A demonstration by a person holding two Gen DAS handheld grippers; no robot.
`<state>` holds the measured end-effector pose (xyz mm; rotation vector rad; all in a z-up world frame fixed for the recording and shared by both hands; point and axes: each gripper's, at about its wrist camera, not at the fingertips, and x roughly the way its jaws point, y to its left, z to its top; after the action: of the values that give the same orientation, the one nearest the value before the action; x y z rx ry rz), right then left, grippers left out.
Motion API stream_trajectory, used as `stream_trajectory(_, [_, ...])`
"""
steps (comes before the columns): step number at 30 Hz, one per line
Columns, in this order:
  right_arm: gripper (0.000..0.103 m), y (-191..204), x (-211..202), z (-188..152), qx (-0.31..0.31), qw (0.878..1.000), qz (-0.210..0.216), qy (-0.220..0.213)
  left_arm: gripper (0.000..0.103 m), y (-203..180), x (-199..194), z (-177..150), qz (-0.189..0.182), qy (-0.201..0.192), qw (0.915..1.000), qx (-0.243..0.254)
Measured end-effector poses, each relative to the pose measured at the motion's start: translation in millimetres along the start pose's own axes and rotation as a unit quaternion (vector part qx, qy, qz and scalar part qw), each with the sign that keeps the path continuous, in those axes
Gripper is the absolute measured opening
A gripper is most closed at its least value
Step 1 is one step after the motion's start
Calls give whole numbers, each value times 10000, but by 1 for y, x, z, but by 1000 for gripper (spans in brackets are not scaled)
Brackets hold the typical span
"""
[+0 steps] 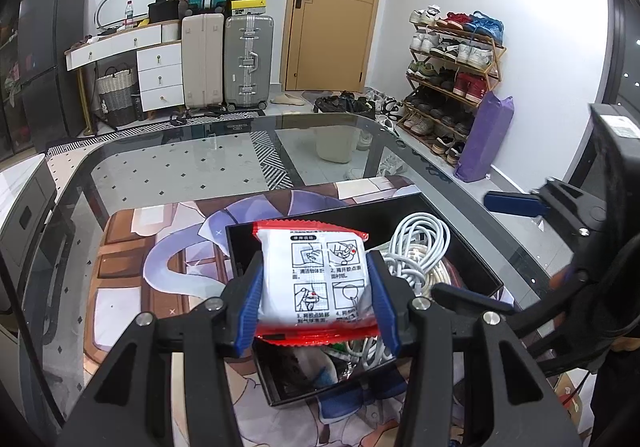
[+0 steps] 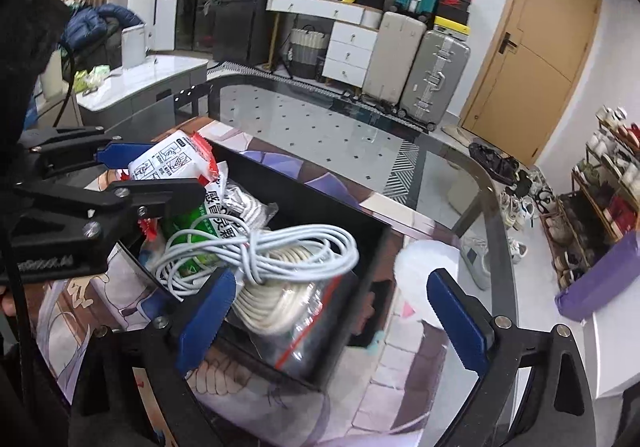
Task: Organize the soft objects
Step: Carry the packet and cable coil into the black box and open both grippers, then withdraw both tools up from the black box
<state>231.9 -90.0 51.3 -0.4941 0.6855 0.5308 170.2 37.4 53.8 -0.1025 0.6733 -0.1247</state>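
The left gripper [image 1: 316, 287] pinches a white packet [image 1: 314, 279] above the black box [image 1: 472, 267].

Your left claw [image 1: 316, 299] holds the white packet [image 1: 314, 279] over the black box [image 1: 472, 267], so whatever lies under it is hidden from you. Ahead of your right claw [image 2: 328, 311], the bagged cord [image 2: 280, 307] blurs behind plastic, and the green packet [image 2: 200, 235] sits half buried under white cable [image 2: 280, 247].

cable coil [image 2: 256, 251] crowding the black box [image 2: 360, 239]
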Motion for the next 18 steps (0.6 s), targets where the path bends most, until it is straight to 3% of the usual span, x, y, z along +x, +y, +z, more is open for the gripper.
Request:
stream_trajectory(12, [100,-23,-34,-28,730,9967,-55,-356,49,-16,14,6,-28,225,9996,174])
stream_trajectory(13, [100,-24,-36,-31,771,9964,-68,-359,56,-16,14,6,-23,251,9995,176])
stream_trajectory(14, [100,-24,-37,-34,792,9962,-73,-359,71,-16,13,6,-15,262,9995,171])
stream_trajectory(18, [100,-23,-43,-48,917,9951,-54,-367,88,-13,-5,2,-184,67,9998,-15])
